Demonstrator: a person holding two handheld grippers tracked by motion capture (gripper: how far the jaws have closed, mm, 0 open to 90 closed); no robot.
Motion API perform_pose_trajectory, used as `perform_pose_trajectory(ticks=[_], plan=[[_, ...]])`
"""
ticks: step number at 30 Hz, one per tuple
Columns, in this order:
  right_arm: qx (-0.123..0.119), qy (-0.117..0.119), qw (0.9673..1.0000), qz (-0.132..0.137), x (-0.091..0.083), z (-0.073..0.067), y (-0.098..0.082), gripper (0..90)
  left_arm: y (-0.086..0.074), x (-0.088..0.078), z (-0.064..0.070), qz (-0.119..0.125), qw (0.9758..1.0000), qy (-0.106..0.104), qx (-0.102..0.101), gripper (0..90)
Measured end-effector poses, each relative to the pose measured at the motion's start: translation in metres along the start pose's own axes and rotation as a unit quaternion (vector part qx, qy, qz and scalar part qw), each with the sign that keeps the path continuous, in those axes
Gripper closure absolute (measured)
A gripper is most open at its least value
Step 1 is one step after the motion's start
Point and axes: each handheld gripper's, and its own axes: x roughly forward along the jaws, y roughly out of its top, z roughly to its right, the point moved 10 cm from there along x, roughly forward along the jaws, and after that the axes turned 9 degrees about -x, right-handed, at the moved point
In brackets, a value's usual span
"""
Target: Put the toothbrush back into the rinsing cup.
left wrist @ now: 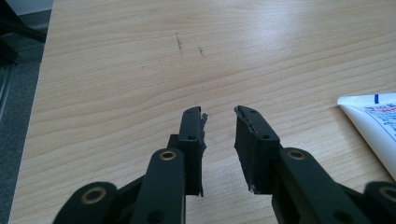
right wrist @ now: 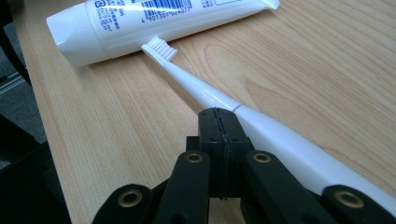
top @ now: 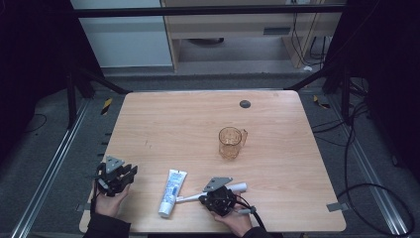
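A white toothbrush [top: 218,192] lies near the table's front edge, its bristles [right wrist: 159,47] touching a white toothpaste tube [top: 172,192] that lies flat to its left. My right gripper [top: 204,198] hovers right at the brush's neck [right wrist: 210,95]; its jaws are shut against each other with nothing between them, and the handle [right wrist: 299,154] runs along their right side. My left gripper [top: 129,172] stands open over bare wood at the front left, with the tube's crimped end [left wrist: 373,121] off to its right. An amber glass mug [top: 232,143] stands upright mid-table.
A small dark round disc [top: 244,103] sits near the wooden table's [top: 173,124] far edge. Black frame bars and cables surround the table on the floor.
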Motion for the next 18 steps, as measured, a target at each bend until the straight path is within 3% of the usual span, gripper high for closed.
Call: perform_pose_trajectory(ticks=[7, 12, 13, 18], plan=[[0.001, -0.005, 0.9998, 0.021, -0.012, 0.005, 0.009, 90.0, 0.0, -0.001, 0.0, 0.001, 1.0, 0.0, 0.0, 71.1], [0.017, -0.05, 0.9981, 0.033, -0.031, 0.035, 0.01, 90.0, 0.0, -0.001, 0.0, 0.001, 1.0, -0.001, 0.0, 71.1], [0.032, -0.074, 0.9963, 0.031, -0.038, 0.054, 0.003, 90.0, 0.0, 0.0, 0.0, 0.001, 1.0, -0.001, 0.0, 71.1], [0.064, -0.111, 0.9916, 0.016, -0.046, 0.087, -0.017, 90.0, 0.0, 0.0, 0.0, 0.001, 1.0, -0.001, 0.0, 71.4]])
